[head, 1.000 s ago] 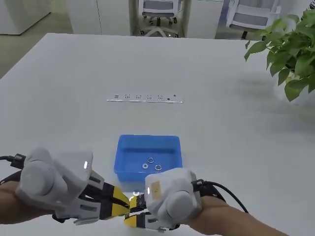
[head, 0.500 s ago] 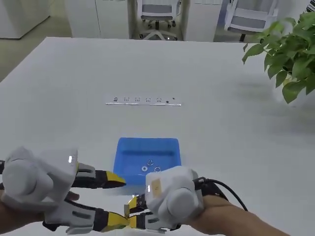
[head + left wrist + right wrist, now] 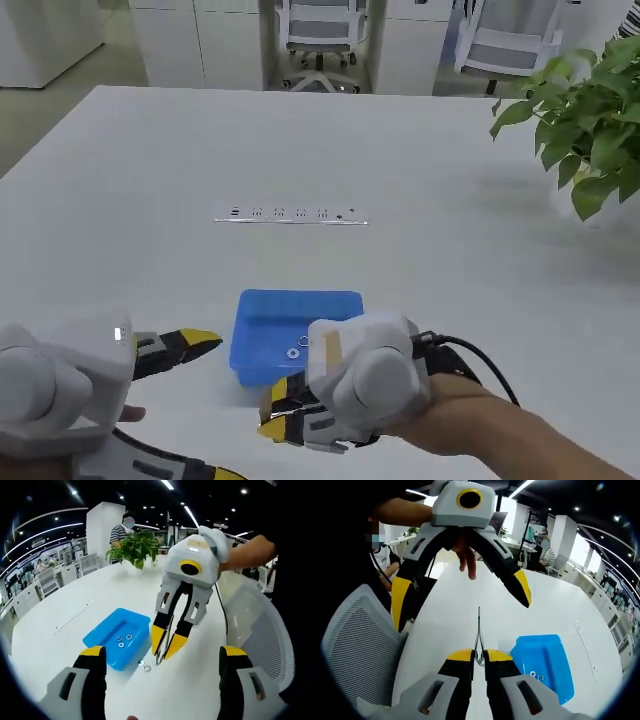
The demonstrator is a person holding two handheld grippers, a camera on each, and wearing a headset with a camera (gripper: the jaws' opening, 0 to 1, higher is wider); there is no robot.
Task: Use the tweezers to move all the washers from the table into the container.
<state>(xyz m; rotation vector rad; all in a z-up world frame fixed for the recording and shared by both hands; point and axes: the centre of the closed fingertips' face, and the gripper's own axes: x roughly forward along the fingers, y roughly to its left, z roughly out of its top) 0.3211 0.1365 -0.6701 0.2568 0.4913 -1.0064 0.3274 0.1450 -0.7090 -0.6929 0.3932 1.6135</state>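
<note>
In the head view the desk spans the middle of the frame. The container sits on it at lower centre. A power strip lies behind it, at mid-frame. A plant stands at the upper right, and 2 chairs stand beyond the desk's far edge, along the top. The left tool is at lower left and the right tool at bottom centre, in front of the container.

In the left gripper view, 3 washers lie inside the container, left of centre. 2 more lie on the desk just beside its near corner, under the tweezers between the right tool's jaws.
</note>
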